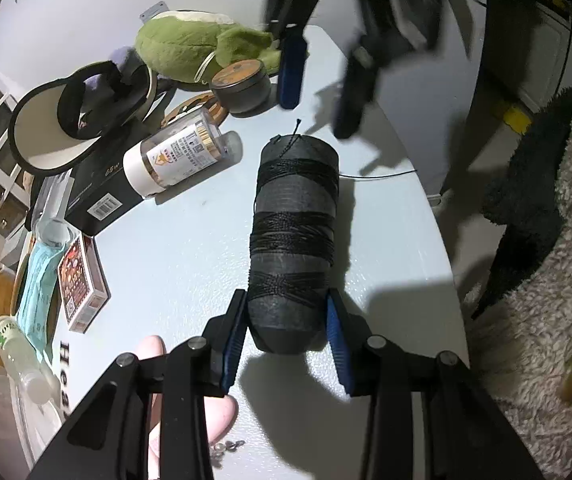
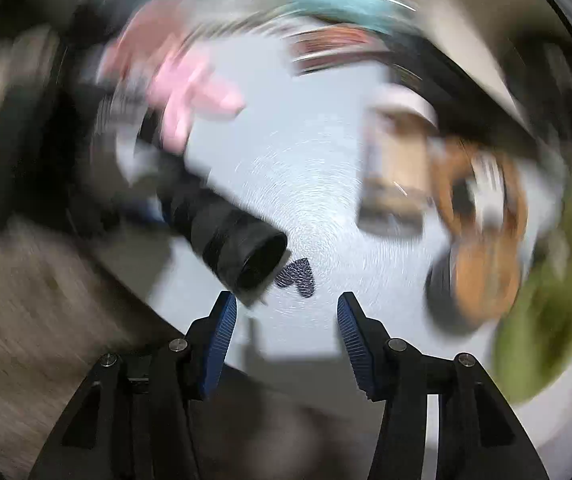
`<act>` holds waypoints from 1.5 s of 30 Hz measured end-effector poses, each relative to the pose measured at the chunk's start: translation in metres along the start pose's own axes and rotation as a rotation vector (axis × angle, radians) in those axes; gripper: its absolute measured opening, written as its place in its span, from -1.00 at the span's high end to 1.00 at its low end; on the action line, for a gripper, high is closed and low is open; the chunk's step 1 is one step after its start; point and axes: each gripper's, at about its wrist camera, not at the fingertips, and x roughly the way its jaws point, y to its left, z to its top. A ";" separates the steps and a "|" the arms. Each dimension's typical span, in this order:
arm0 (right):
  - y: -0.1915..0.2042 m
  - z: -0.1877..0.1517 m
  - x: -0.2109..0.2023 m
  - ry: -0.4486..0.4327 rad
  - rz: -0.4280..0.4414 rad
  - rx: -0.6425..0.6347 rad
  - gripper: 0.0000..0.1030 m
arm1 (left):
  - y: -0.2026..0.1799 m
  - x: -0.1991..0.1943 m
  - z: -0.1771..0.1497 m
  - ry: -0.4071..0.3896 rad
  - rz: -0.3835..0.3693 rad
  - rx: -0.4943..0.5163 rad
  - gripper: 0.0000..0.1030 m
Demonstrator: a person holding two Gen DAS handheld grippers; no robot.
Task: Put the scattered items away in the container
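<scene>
Pale grey counter [image 1: 174,248] at frame centre carries our black thread spool [image 1: 294,236]; left gripper [image 1: 286,332] clamps its near end for lifting, while right gripper [image 2: 286,320] gapes empty, its view blurred.

The right wrist view is smeared by motion blur: the pink shape [image 2: 190,80] and orange-brown object [image 2: 482,248] at right cannot be identified. In the left wrist view, the plastic bottle [image 1: 20,356] at near left is partly cut off.

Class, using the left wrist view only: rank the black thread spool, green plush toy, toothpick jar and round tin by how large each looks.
1. black thread spool, though nearness to the camera inflates it
2. green plush toy
3. toothpick jar
4. round tin
</scene>
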 end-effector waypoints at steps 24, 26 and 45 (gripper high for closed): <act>-0.005 -0.006 0.017 -0.135 0.562 0.553 0.83 | 0.005 -0.003 -0.004 0.011 -0.014 0.011 0.27; 0.010 0.005 0.008 -0.125 0.528 0.498 0.83 | 0.006 -0.007 -0.003 0.010 0.010 0.011 0.27; 0.116 0.148 -0.128 -0.252 0.230 0.108 0.84 | 0.096 -0.143 -0.004 -0.105 0.502 -0.093 0.28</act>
